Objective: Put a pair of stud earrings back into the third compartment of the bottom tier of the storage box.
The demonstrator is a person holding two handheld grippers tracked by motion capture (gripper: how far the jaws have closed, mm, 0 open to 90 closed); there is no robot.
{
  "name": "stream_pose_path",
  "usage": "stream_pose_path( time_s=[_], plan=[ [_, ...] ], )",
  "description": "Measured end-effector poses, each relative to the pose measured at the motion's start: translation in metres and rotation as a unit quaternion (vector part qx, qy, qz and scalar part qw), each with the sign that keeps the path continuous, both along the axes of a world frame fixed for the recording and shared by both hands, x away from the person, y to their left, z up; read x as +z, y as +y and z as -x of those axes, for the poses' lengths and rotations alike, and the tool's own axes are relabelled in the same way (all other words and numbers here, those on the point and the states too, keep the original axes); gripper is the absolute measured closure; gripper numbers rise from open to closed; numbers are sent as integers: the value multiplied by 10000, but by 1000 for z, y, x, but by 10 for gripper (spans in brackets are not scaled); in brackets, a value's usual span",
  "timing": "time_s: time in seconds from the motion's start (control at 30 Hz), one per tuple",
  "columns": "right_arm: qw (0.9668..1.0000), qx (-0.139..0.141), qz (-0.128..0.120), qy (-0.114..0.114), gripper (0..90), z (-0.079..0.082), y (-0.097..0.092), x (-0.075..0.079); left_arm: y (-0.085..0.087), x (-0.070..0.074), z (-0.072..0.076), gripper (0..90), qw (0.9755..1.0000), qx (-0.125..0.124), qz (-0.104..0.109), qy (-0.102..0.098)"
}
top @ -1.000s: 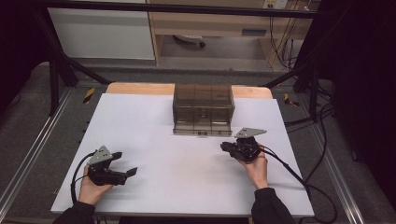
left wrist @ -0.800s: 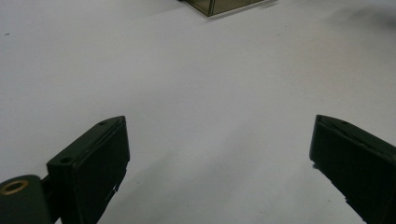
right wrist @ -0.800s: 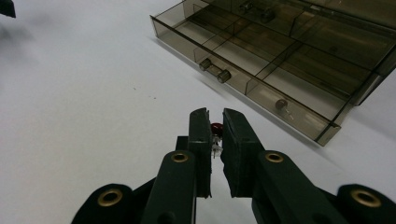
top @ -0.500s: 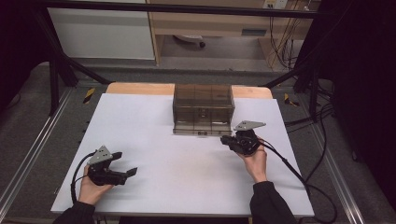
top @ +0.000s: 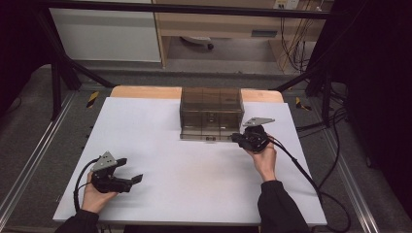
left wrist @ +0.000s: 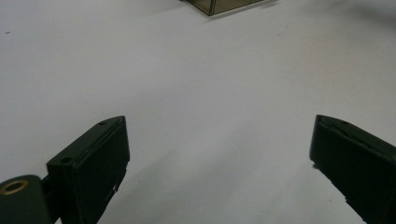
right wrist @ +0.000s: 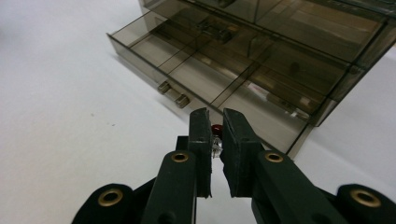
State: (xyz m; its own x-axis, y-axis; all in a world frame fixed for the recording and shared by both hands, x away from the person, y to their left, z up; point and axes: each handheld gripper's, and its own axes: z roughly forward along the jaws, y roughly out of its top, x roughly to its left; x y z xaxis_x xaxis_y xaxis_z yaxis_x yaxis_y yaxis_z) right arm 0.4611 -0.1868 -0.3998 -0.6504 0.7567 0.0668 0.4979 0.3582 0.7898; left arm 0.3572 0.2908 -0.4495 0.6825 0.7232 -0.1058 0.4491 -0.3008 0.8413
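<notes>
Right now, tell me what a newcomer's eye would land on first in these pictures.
First, the smoky transparent drawer box at the far middle of the white table, its bottom drawer pulled out. Next, the right hand-held gripper just short of that drawer's front, jaws shut on a small red-tipped object. The left hand-held gripper rests open near the table's near left corner.

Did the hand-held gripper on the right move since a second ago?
Yes. The right hand-held gripper moved up the high view, closer to the drawer box.

white table top (top: 194, 179) | wooden board (top: 145, 91) at far edge | black cables (top: 301, 29) beyond
</notes>
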Motion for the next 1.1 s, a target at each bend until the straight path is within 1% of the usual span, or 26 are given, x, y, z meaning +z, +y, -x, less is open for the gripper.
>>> stream_pose_path(
  time_s=[0.33,0.43,0.63,0.87,1.1],
  plan=[
    [9994,-321,-35,77,828,-21,-3,-6,0,0,0,46,10000,1,4,-5],
    [9996,-284,-27,37,828,-24,-2,-8,0,0,0,46,10000,-1,2,-2],
    [9994,-318,-16,96,828,-30,0,-12,0,0,0,46,10000,1,-1,2],
    [9993,-346,-8,107,827,-37,1,-17,0,-1,-1,46,10000,-6,-19,15],
    [9991,-388,54,151,827,-45,5,-24,0,-1,-1,46,10000,3,-13,20]
  ],
)
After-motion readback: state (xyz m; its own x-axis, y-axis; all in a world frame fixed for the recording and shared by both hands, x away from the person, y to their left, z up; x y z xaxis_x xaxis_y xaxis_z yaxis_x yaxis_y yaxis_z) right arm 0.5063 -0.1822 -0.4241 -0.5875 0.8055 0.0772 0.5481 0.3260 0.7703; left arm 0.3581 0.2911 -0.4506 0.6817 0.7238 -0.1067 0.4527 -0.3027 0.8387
